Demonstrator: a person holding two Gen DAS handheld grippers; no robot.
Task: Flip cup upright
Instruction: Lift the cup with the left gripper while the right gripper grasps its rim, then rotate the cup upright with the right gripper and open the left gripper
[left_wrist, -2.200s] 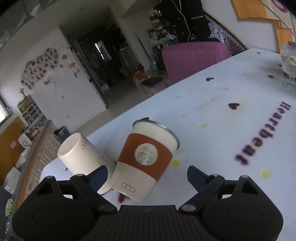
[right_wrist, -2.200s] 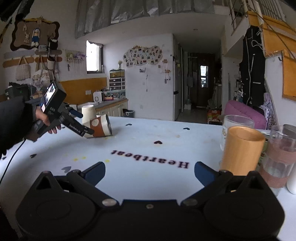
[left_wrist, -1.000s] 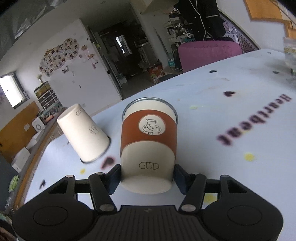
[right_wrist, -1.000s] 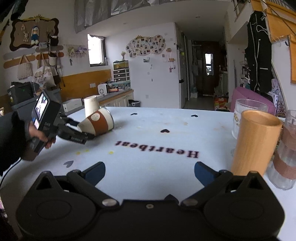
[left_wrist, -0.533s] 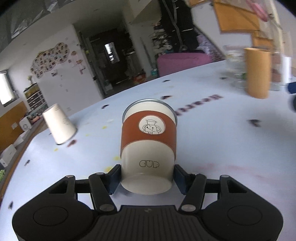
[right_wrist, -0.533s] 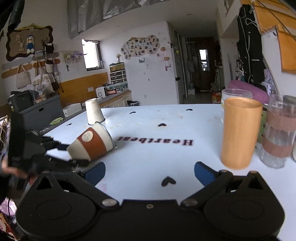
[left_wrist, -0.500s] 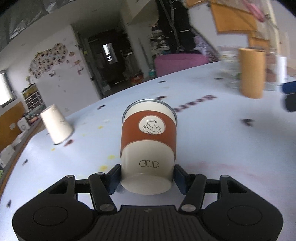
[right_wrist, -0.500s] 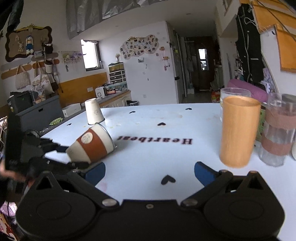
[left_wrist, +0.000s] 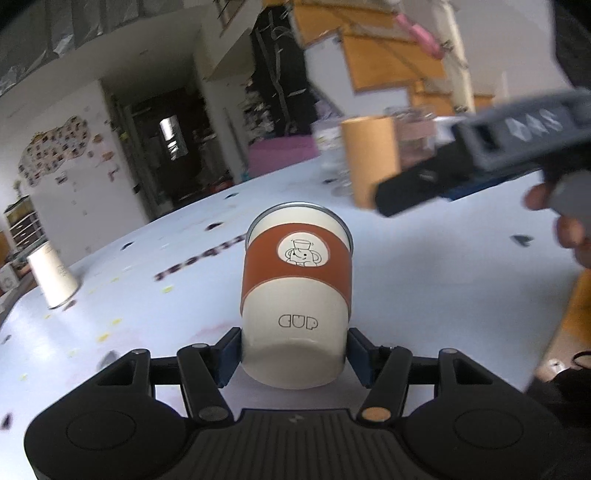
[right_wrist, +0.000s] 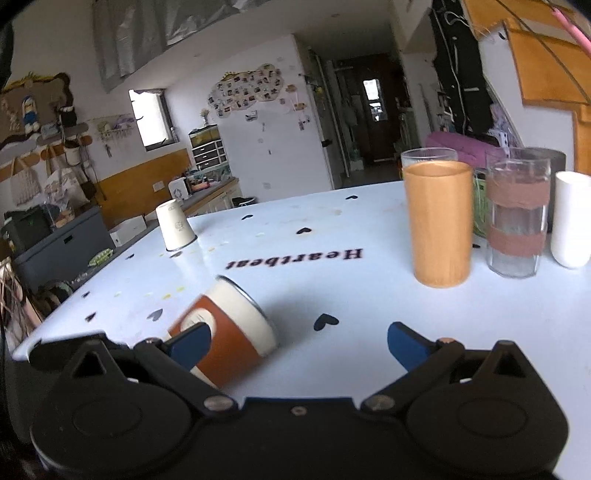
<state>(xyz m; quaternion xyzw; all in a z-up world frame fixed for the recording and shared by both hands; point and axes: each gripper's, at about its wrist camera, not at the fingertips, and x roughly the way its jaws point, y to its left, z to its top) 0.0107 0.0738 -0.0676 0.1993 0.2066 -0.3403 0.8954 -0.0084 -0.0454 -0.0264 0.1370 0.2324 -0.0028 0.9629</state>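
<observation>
Fingers (left_wrist: 229, 350) of left gripper (left_wrist: 293, 352) clamp tilted cup (left_wrist: 295, 291), interior hidden.

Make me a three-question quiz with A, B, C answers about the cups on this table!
1. Where is the plain white paper cup?
A. upside down on the far left of the table
B. inside the orange tumbler
C. in the right gripper

2. What colour is the sleeve on the cup held by the left gripper?
A. green
B. rust orange
C. purple

3. How is the right gripper?
A. shut on a glass
B. shut on the cup
C. open, holding nothing

Answers: 1 A, it stands rim-down by the far left edge. 2 B, the band around its cartoon logo is rust orange. 3 C, its blue fingers stand wide apart.
</observation>
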